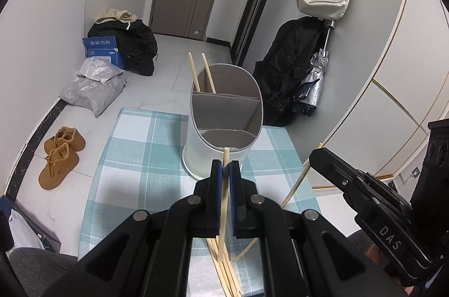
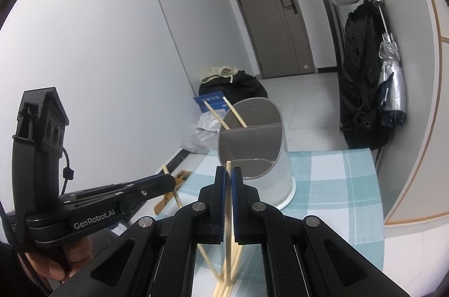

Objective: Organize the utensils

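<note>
The left claw (image 1: 226, 165) is clenched on one chopstick (image 1: 223, 201), which passes up between its blue pads (image 1: 215, 184) with its tip showing just above them. The right claw (image 2: 228, 173) is likewise clenched on a second chopstick (image 2: 228, 213), held the same way. Each claw therefore carries one piece, lifted clear of the surface (image 1: 134, 151), which is covered with a blue-and-white checked cloth. The holder (image 1: 224, 128), a white oval tub with grey dividers forming several compartments, stands upright on the cloth at 12 o'clock from the left claw and just beyond both chopstick tips. Two chopsticks (image 1: 200, 72) already stand in its far compartment, leaning toward 11 o'clock; the compartments nearer the claws appear empty. A loose bundle of further chopsticks (image 1: 227, 274) lies on the cloth at 6 o'clock, below the left claw, and shows again in the right wrist view beneath the right claw. In the left wrist view the right claw appears at 4 o'clock with its chopstick slanting down toward the cloth. Judged status: the task is at an early stage, with two pieces stored, two in hand and the bundle not yet sorted. The next step calls for lining each held tip up over a holder opening before letting go.
</note>
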A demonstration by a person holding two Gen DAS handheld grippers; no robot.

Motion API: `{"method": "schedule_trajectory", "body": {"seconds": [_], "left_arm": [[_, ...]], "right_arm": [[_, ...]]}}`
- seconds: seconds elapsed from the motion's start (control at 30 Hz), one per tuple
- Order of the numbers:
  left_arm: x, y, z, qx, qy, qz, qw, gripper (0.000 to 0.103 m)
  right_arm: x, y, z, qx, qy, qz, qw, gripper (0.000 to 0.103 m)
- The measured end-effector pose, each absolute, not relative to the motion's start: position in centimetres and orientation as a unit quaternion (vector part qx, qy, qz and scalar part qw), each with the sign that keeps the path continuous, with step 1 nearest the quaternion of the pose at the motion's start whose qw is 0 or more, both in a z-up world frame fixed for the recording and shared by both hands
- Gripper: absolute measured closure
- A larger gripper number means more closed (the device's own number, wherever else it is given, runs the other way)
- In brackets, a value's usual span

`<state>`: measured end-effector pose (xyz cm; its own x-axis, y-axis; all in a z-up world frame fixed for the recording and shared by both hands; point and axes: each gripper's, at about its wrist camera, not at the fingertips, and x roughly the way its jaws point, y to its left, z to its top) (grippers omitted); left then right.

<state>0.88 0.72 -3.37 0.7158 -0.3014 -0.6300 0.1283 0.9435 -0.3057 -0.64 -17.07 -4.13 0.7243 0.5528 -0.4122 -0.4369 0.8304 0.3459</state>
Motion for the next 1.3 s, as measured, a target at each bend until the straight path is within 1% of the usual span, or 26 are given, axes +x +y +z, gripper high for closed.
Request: {"method": "schedule_trajectory", "body": {"seconds": [0.43,0.67,1.0,1.3], "left_arm": [[1.8,0.3,-2.2,-0.103,0.367,-0.126,0.916,0.102],[2.6,-0.7,-0.7,-0.088,0.369,-0.144,0.914,0.102],[5.0,-2.2,4.0,-0.082,0.350,-0.179,0.916,0.102],[8.1,-1.6,8.5,-0.092,0.332,-0.196,0.918,0.102]], "right_arm": [[1.5,-17.7,-2.6,0.113,0.246,0.257,0.928,0.100],[2.8,-18.5,-1.6,0.119,0.243,0.257,0.928,0.100],[4.4,-19.5,4.6,0.096,0.202,0.266,0.938,0.100],[7.5,-19.2,10.1,0.077,0.164,0.272,0.945,0.100]]}}
